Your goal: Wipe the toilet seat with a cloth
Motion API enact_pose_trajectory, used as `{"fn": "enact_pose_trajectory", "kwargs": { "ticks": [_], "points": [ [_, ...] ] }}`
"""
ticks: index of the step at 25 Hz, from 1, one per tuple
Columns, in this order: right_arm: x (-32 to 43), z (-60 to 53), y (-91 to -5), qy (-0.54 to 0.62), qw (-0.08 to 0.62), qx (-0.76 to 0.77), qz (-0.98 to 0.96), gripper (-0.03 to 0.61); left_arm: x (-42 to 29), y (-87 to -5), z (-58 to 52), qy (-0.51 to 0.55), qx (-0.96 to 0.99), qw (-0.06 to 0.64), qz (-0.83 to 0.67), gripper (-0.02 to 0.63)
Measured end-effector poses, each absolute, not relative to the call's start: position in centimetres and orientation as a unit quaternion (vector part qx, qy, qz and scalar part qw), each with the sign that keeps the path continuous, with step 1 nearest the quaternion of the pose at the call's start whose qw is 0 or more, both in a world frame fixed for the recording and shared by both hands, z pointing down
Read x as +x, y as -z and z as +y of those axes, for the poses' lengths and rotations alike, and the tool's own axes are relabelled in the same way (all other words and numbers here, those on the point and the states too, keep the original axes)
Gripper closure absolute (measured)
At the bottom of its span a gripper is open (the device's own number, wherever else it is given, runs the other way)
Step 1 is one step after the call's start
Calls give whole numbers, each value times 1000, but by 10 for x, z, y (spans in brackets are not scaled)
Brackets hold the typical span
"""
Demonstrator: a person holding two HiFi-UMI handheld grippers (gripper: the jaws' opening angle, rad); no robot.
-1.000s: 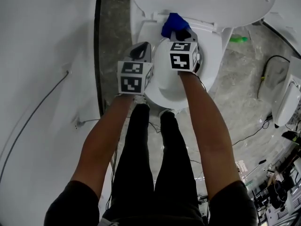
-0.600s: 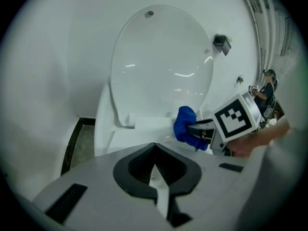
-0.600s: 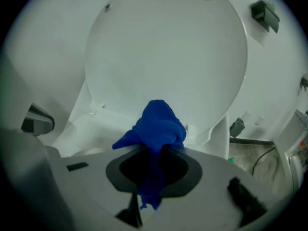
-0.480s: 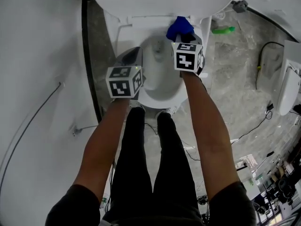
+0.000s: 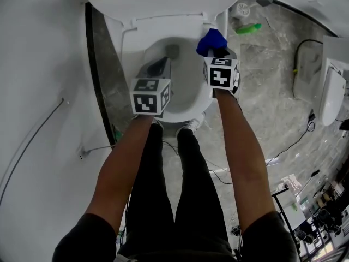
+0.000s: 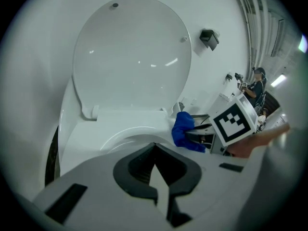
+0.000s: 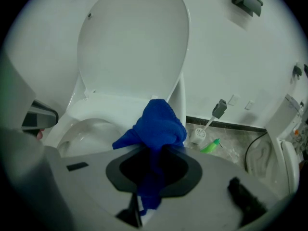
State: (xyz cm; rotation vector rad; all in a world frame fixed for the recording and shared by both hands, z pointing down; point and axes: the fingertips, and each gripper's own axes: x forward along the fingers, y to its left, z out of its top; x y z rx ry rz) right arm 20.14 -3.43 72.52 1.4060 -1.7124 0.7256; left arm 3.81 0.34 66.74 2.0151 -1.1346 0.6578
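Presently the soft, light cloth (image 7: 156, 124), clamped mid-bunch in the right gripper (image 7: 153, 186), is at the right rim of the toilet seat (image 5: 129, 45), upper centre of head view; left gripper (image 6: 156, 174) closed, empty; hold judged sound

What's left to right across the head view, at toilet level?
Left tongs, shut and empty → blue cloth gripped in the right tongs → green plastic bottle → black cable loop on the floor.
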Motion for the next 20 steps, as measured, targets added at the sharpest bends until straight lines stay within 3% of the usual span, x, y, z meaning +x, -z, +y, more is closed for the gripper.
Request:
{"fn": "enact_pose_trajectory", "kwargs": {
  "ticks": [20],
  "points": [
    [198, 120, -733, -304, 419, 532, -670, 517, 53, -697, 126, -317, 770, 390, -393, 603]
  ]
}}
